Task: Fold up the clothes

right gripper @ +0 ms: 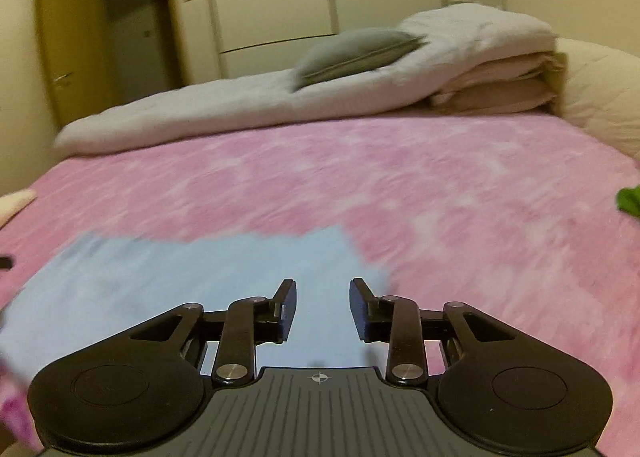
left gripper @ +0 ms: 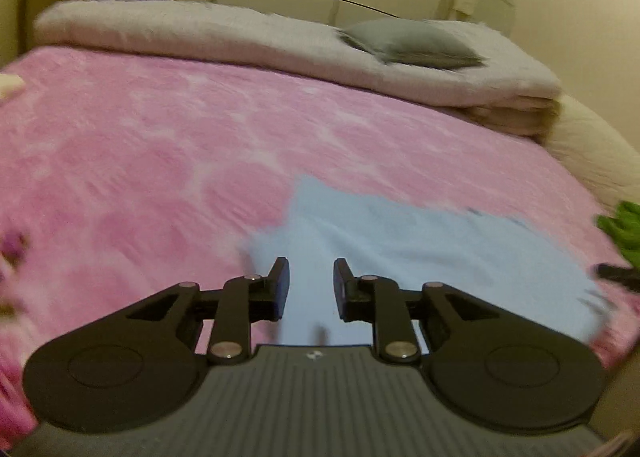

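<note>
Because the flat light-blue cloth garment (left gripper: pixel 400 253) lies spread on the pink fleece bed cover (left gripper: pixel 160 145), both left gripper (left gripper: pixel 311 287) and right gripper (right gripper: pixel 323 307) hover with fingers parted and empty, cloth beneath and ahead of each, likely for squaring edges.

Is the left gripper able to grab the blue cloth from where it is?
Probably yes. The left gripper is open right above the blue cloth, which lies flat on the pink blanket with nothing in between. Blur hides whether it touches.

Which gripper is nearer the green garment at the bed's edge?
Right, probably. The green garment lies off to the right of both; the right gripper works the blue cloth's right edge, the left gripper its left.
</note>
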{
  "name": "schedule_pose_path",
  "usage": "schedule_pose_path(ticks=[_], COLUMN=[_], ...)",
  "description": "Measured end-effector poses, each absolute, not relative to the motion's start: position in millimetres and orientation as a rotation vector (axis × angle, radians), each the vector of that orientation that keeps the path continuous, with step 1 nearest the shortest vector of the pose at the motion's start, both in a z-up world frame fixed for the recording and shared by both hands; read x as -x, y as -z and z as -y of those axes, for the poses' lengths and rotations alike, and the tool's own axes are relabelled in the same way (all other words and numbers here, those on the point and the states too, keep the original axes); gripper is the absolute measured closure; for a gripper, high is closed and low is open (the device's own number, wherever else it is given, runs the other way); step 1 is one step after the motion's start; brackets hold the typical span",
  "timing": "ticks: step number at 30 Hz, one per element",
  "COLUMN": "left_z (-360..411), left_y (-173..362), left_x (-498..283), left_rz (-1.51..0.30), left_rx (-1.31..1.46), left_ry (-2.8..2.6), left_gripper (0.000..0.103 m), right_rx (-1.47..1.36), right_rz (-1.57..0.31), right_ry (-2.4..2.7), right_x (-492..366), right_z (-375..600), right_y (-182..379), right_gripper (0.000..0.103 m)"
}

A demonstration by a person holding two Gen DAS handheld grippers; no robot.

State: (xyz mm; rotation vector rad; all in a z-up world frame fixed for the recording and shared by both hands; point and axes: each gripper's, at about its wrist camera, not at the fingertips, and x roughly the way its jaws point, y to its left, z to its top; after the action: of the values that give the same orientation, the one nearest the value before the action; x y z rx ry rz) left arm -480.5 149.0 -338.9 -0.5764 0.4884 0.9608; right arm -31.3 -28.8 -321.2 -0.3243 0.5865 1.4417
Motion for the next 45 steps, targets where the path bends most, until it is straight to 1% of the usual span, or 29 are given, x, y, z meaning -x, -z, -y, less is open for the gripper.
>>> schedule_pose_path(ticks=[3, 4, 5, 6, 9, 11, 13, 16, 18, 20, 22, 24, 29, 35, 41, 45], left_z=[-117.6, -113.3, -111.3, -108.7, -107.3, -106.6, -100.7, -89.5, -82.5, -80.3, -78.3, -76.2, -63.4, -29.3, 0.6, 20.4], left_y=[355.6, 366.8, 378.9, 389.3, 388.6, 379.3, 372.0, 364.6, 363.3, 372.0, 374.4, 376.6, 358.5, 342.6, 325.6, 314.8], left_x=[467.8, 465.4, 465.6, 470.2, 486.3, 488.6, 490.2, 481.7, 473.2, 464.7, 464.1, 463.9, 464.8, 448.5, 433.0, 431.6], left_rz=[-0.523, -0.563, -0.598, -0.599, -0.553, -0.572, -0.572, -0.549, -0.544, -0.581, -0.595, -0.608, -0.648, -0.698, -0.706, -0.698], left_rx=[0.589, 0.582, 0.565, 0.548, 0.594, 0.582, 0.590, 0.595, 0.582, 0.554, 0.543, 0.533, 0.573, 0.548, 0.505, 0.475], left_ry=[-0.927, -0.969, -1.021, -1.052, -1.078, -1.116, -1.145, -1.139, -1.130, -1.155, -1.181, -1.208, -1.237, -1.234, -1.207, -1.202], left_gripper=[0.085, 0.089, 0.097, 0.099, 0.100, 0.100, 0.101, 0.096, 0.094, 0.090, 0.089, 0.089, 0.087, 0.083, 0.076, 0.076], right_rx=[0.381, 0.394, 0.397, 0.399, 0.327, 0.367, 0.330, 0.206, 0.215, 0.261, 0.296, 0.272, 0.240, 0.239, 0.269, 0.296], right_rz=[-0.579, -0.576, -0.581, -0.585, -0.603, -0.599, -0.618, -0.653, -0.649, -0.653, -0.643, -0.674, -0.732, -0.800, -0.788, -0.762], right_ry=[-1.452, -1.436, -1.407, -1.378, -1.292, -1.165, -1.123, -1.180, -1.223, -1.234, -1.212, -1.186, -1.073, -1.082, -1.115, -1.150], right_x=[67.6, 73.9, 72.4, 70.9, 50.8, 40.0, 34.0, 37.2, 50.8, 61.7, 65.7, 62.5, 64.7, 90.6, 118.3, 136.1], right_z=[44.1, 47.4, 49.7, 52.1, 63.8, 66.5, 74.9, 90.6, 88.8, 83.3, 81.5, 82.9, 95.6, 116.6, 129.2, 140.3], right_y=[339.7, 347.0, 355.6, 364.1, 374.6, 367.8, 356.7, 342.6, 342.5, 350.1, 362.6, 360.1, 339.9, 329.8, 312.6, 300.7], right_gripper=[0.069, 0.069, 0.069, 0.069, 0.070, 0.069, 0.069, 0.069, 0.068, 0.068, 0.067, 0.067, 0.067, 0.066, 0.065, 0.064])
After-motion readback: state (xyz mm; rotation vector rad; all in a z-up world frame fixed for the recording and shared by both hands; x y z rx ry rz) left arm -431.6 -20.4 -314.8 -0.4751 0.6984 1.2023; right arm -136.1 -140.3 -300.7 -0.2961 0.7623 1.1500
